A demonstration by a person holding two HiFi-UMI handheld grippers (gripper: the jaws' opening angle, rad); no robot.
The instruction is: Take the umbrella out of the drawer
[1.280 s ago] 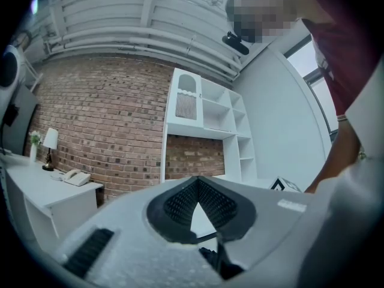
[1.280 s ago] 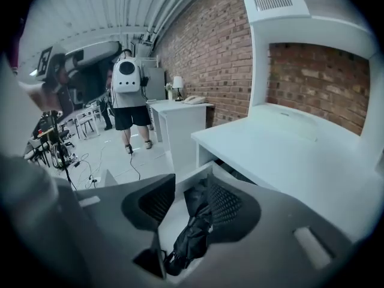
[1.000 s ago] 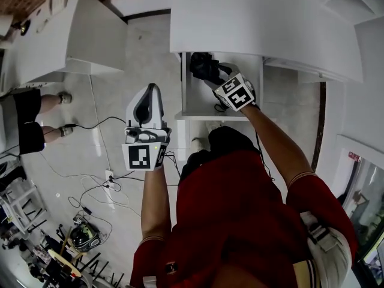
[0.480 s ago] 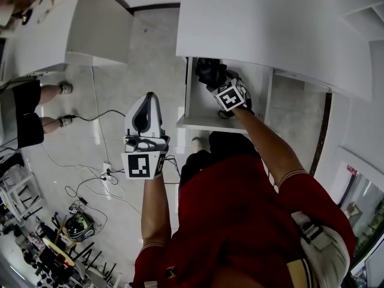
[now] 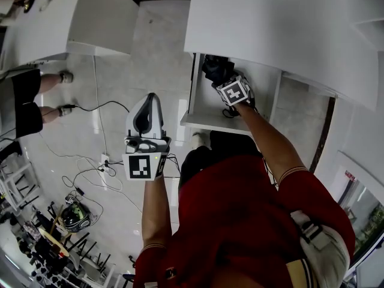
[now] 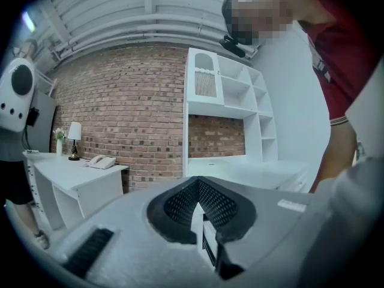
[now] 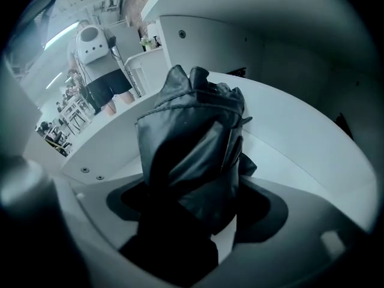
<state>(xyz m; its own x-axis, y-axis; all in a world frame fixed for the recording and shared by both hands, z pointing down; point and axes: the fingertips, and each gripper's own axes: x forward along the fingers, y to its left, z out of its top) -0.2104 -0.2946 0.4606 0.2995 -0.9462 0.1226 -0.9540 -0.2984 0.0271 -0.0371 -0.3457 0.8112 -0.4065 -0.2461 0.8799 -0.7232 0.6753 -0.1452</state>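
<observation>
A folded black umbrella (image 5: 213, 68) lies in the open white drawer (image 5: 219, 123) under the desk top. My right gripper (image 5: 219, 77) points steeply down into the drawer. In the right gripper view the umbrella (image 7: 192, 137) stands bunched between the two jaws of my right gripper (image 7: 195, 212) over the drawer floor (image 7: 300, 140). Those jaws have just been opening and stand wide round the fabric; I see no pad pressing it. My left gripper (image 5: 147, 98) hangs over the floor left of the drawer, roughly level, its jaws closed together on nothing (image 6: 201, 218).
A white desk top (image 5: 288, 29) overhangs the drawer. Another white desk (image 5: 78, 23) stands at the back left, with a person's legs (image 5: 36, 95) beside it. Cables (image 5: 102, 161) trail over the tiled floor, and clutter (image 5: 66, 221) sits at the lower left.
My right gripper has sunk deeper into the drawer, down onto the umbrella. My left gripper has dropped a little.
</observation>
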